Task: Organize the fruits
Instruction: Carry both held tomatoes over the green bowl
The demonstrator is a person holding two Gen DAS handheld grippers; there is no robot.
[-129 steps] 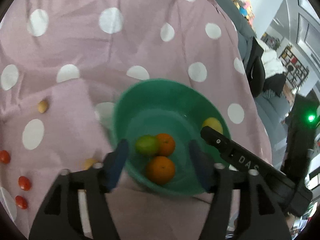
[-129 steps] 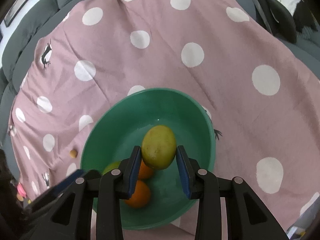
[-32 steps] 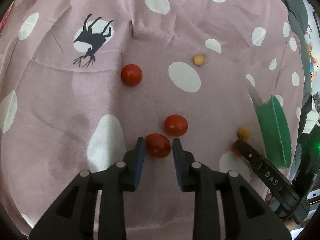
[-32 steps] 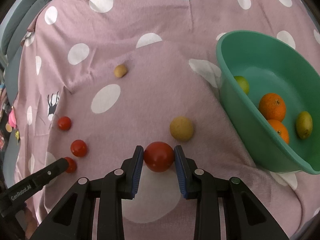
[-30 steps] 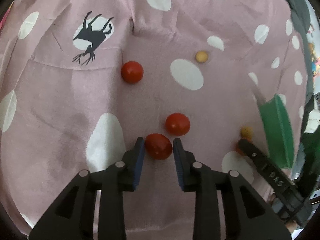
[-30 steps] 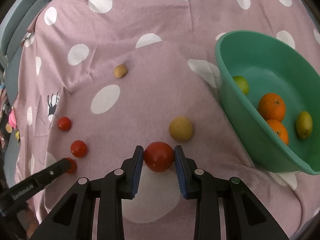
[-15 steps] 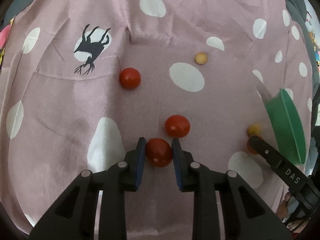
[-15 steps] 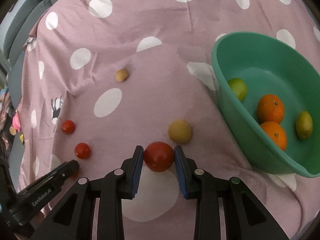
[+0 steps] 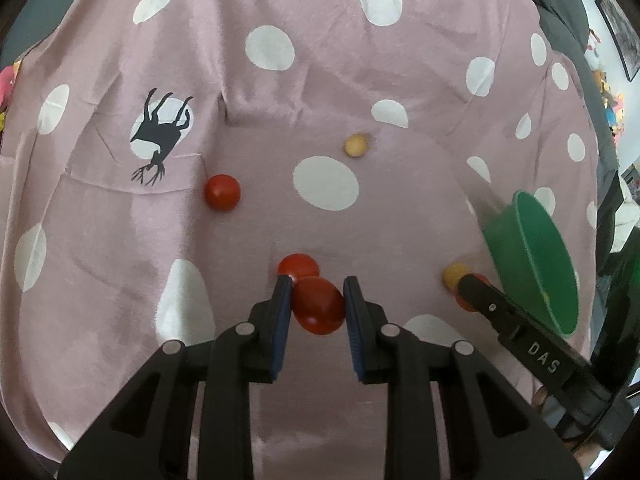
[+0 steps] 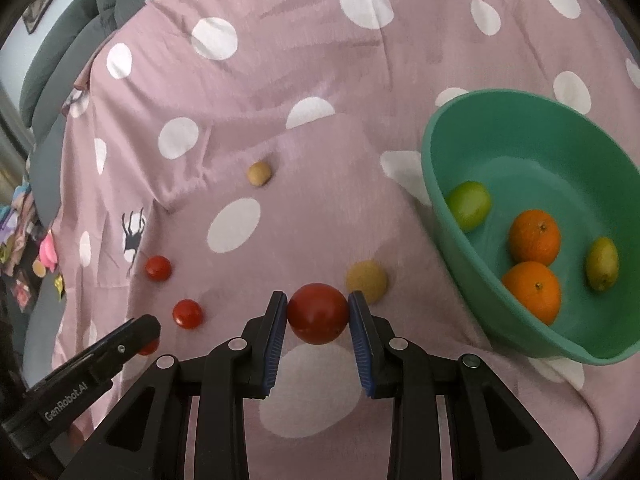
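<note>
My left gripper (image 9: 317,294) is shut on a small red tomato (image 9: 319,305), lifted just above the pink dotted cloth (image 9: 240,80). A second tomato (image 9: 298,266) lies just beyond it and a third (image 9: 222,192) further left. My right gripper (image 10: 317,309) is shut on a larger red tomato (image 10: 318,313). The green bowl (image 10: 448,208) stands to its right with a green fruit (image 10: 469,205), two oranges (image 10: 534,237) and a lemon (image 10: 602,263) inside. The bowl also shows in the left wrist view (image 9: 536,256).
Two small tan fruits lie on the cloth, one near my right gripper (image 10: 367,276), one further back (image 10: 259,173). Two loose tomatoes (image 10: 187,313) lie at the left. Grey cushions (image 10: 72,32) border the cloth at the back left.
Both grippers have lifted a little with their tomatoes held. The left one's tomato has risen off the cloth, and both views have pulled back.
</note>
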